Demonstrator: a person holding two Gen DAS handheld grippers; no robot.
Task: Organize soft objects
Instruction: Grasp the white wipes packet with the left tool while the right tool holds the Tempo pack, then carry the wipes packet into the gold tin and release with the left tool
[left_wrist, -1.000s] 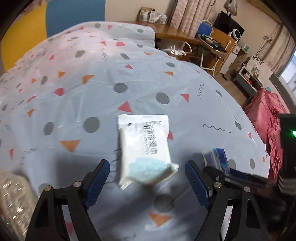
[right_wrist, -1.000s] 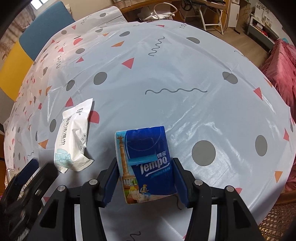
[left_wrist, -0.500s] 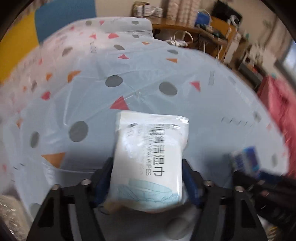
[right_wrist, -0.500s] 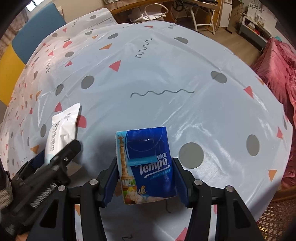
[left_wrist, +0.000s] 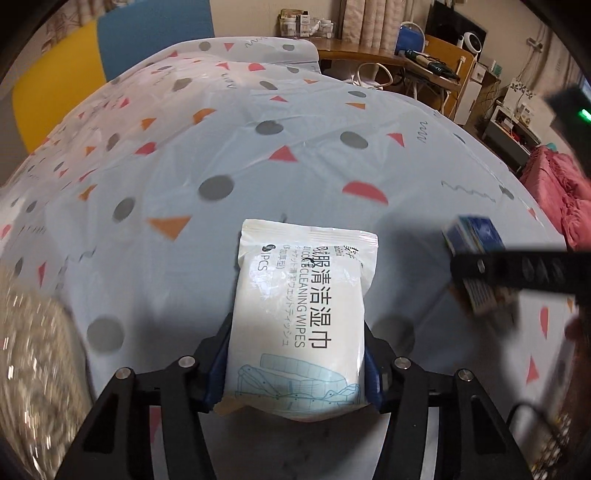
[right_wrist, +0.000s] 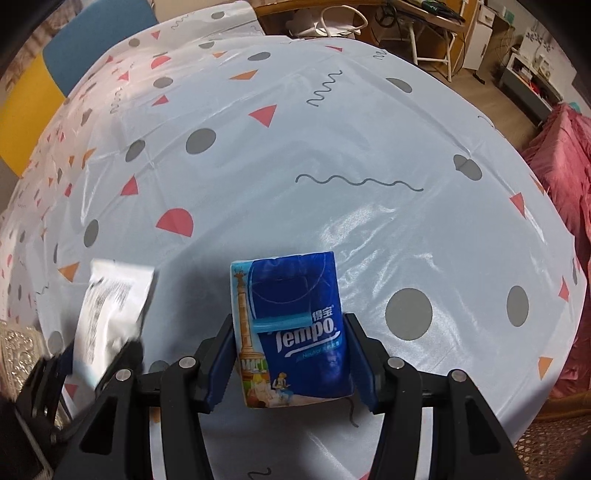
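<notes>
My left gripper (left_wrist: 295, 373) has just been closing and now pinches the white plastic wipes pack (left_wrist: 301, 317); my right gripper (right_wrist: 290, 369) clamps the blue Tempo tissue packet (right_wrist: 291, 328). Both sit low over the patterned table (right_wrist: 332, 147), neither yet put away.

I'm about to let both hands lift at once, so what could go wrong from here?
1. The left gripper, whose jaws have just been closing, pinches only the near end of the white wipes pack; the soft pack could sag or slip out.
2. The right gripper holds the blue Tempo tissue pack the same way, by its near end.
3. The grippers sit close together and might collide.
</notes>
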